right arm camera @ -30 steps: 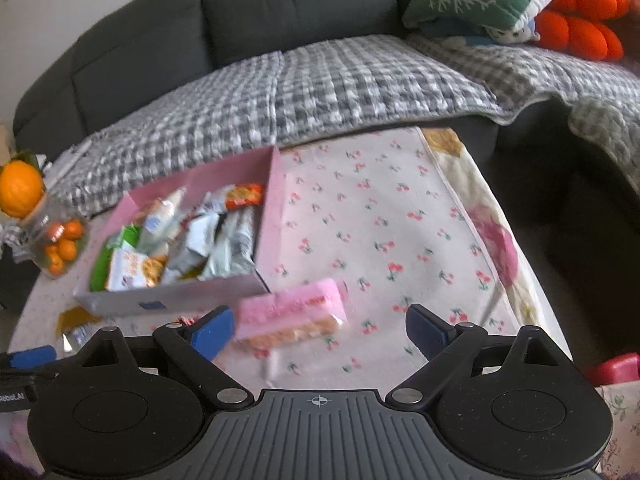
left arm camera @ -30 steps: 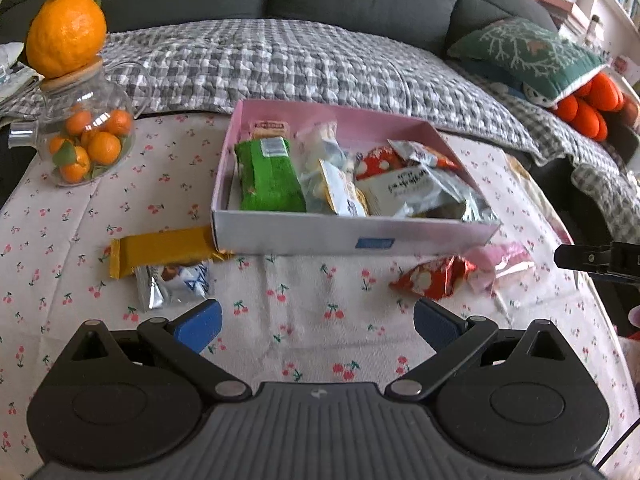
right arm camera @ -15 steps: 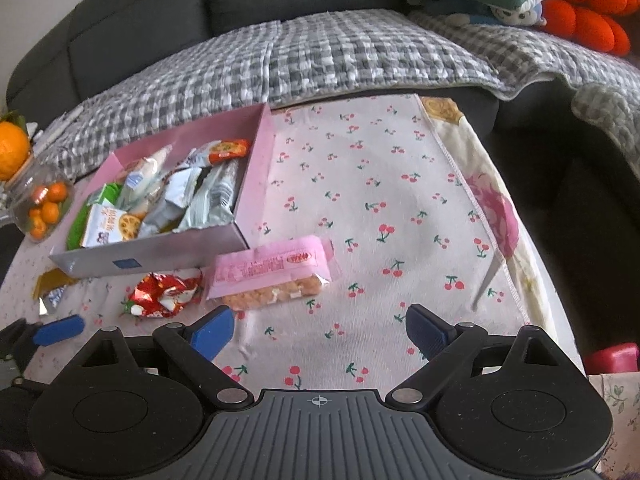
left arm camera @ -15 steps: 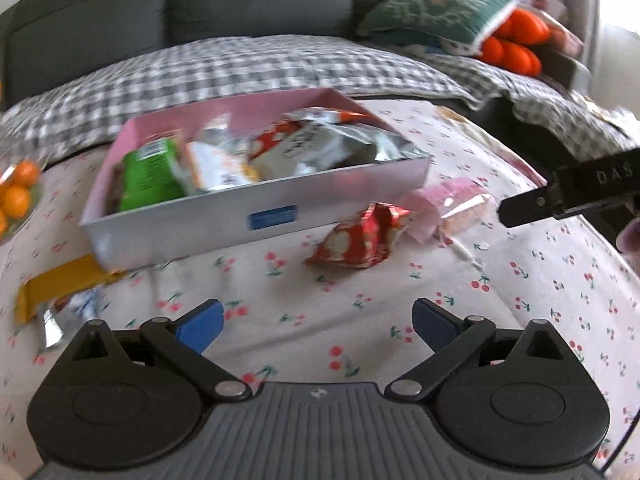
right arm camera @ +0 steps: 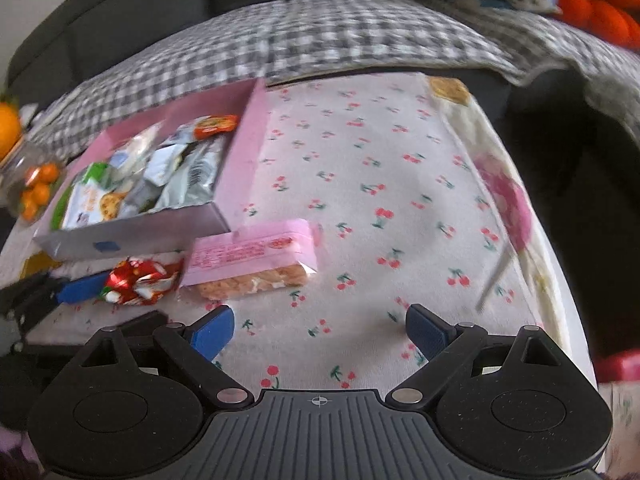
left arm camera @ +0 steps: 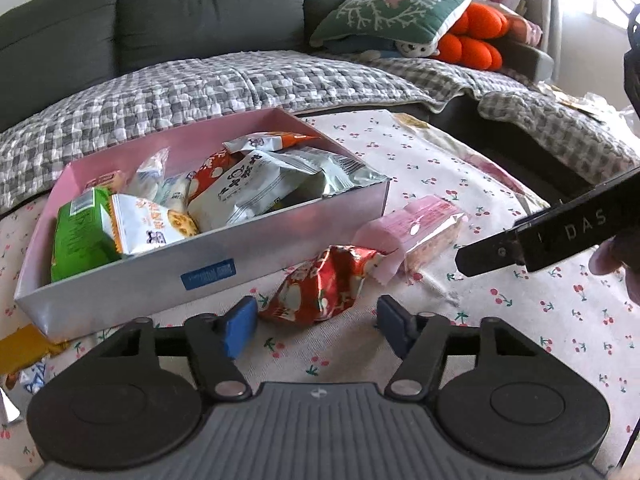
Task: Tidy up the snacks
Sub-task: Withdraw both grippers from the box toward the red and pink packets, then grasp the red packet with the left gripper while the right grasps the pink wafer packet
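A crumpled red snack packet (left arm camera: 320, 284) lies on the cherry-print tablecloth in front of the snack box (left arm camera: 120, 300). My left gripper (left arm camera: 316, 326) is low around its near end. The jaws are closing with the packet between the blue pads, and a gap shows on each side. In the right wrist view one left finger (right arm camera: 80, 286) sits beside the red packet (right arm camera: 136, 282). A pink wafer packet (right arm camera: 252, 264) lies to the right of it. My right gripper (right arm camera: 320, 332) hangs open just short of it, with nothing between its fingers.
The pink-lined box (right arm camera: 248, 152) holds several snack packets. A yellow bar (left arm camera: 20, 348) lies at its near left corner and a jar of small oranges (right arm camera: 36, 188) stands far left. A sofa with a checked blanket (left arm camera: 240, 88) runs behind. The table edge drops off at right (right arm camera: 560, 280).
The left gripper swung right and down onto the red packet, and its jaws narrowed around it. The right gripper sank closer to the table near the pink packet.
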The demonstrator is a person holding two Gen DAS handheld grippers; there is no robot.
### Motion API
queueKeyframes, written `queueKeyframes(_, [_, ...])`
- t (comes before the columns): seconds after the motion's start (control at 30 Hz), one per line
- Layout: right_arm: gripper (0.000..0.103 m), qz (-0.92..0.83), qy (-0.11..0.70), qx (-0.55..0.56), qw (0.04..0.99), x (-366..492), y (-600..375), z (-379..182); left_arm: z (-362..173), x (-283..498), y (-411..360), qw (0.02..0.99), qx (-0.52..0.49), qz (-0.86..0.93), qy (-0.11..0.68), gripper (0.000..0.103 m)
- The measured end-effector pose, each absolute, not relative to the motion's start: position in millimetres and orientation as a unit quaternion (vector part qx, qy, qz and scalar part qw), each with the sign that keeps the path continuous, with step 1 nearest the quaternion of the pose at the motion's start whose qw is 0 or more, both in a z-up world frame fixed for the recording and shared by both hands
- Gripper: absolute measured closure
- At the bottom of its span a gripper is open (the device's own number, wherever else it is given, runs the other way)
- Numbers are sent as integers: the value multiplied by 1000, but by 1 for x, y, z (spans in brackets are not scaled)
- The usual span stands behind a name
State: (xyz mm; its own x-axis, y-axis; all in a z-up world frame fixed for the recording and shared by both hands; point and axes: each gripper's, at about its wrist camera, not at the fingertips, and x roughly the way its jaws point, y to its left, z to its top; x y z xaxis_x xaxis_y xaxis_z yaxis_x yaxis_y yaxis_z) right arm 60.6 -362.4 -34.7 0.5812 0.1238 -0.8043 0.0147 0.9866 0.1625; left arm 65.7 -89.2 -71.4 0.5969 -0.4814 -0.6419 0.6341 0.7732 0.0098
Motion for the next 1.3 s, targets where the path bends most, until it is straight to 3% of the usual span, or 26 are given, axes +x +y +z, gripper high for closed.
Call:
queueKeyframes(0.1, [8,55,452,37,890,64,-358,-37,-70,68,-89,886,121,-313,319,67])
queueKeyframes(0.17, [8,63,450,8,891,68,-354,-41,-68,70,-86,886,110,-313,325,74])
queueKeyframes(0.37, [8,48,439,-14,897,84,-353,-45,-66,72,-81,885,94,-306,337,75])
queueKeyframes(0.47, [8,43,436,-23,899,90,-351,-45,-66,71,-80,882,91,-316,339,66])
queueKeyframes(0.57, [8,55,425,-58,902,89,-344,-44,-65,72,-79,883,89,-318,334,41])
queueKeyframes(0.67, [5,55,415,-87,904,88,-337,-44,-62,74,-81,885,87,-318,328,40])
queueKeyframes(0.77, [5,64,407,-102,905,87,-334,-44,-60,76,-86,884,86,-326,325,48])
queueKeyframes(0.83, [5,77,407,-103,904,85,-332,-42,-60,77,-90,880,92,-334,325,62])
queueKeyframes(0.87, [5,89,410,-98,902,84,-331,-42,-60,77,-91,879,95,-335,325,76])
queueKeyframes(1.3, [4,164,453,-2,876,80,-312,-27,-53,68,-67,881,103,-314,339,78])
